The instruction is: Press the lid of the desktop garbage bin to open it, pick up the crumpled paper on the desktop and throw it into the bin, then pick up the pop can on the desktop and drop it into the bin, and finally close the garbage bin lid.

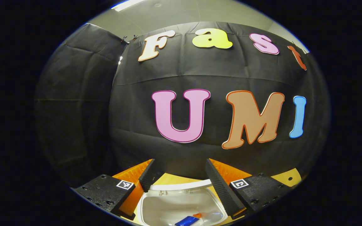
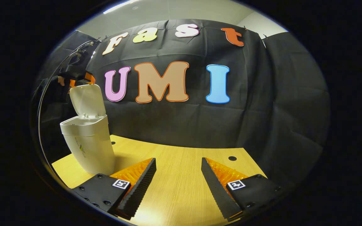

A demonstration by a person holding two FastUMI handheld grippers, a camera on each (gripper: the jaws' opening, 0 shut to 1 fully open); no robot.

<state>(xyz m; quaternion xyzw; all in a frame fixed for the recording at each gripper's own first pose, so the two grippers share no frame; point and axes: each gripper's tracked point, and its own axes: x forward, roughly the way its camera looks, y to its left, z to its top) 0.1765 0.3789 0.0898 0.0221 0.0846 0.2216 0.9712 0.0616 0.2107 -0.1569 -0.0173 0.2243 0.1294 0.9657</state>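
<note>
Can (image 1: 186, 221) sits in open bin (image 1: 181, 204), both grippers (image 1: 178, 175) (image 2: 178, 175) spread empty, we only need lid (image 2: 87, 100) closed

The desktop garbage bin (image 2: 88, 147), to the left of the right gripper (image 2: 178, 179), looks like smooth, slightly satin plastic, and its raised lid (image 2: 86, 100) has the same finish. Below the left gripper (image 1: 178, 179), the bin's inside (image 1: 181, 205) shines glossy, and the pop can (image 1: 185, 221) in it looks like shiny metal. The table (image 2: 181, 163) shows matt wood grain. The gripper fingers (image 2: 137, 188) have ribbed, matt inner faces. The booth wall (image 2: 278, 103) is creased matt cloth.
</note>
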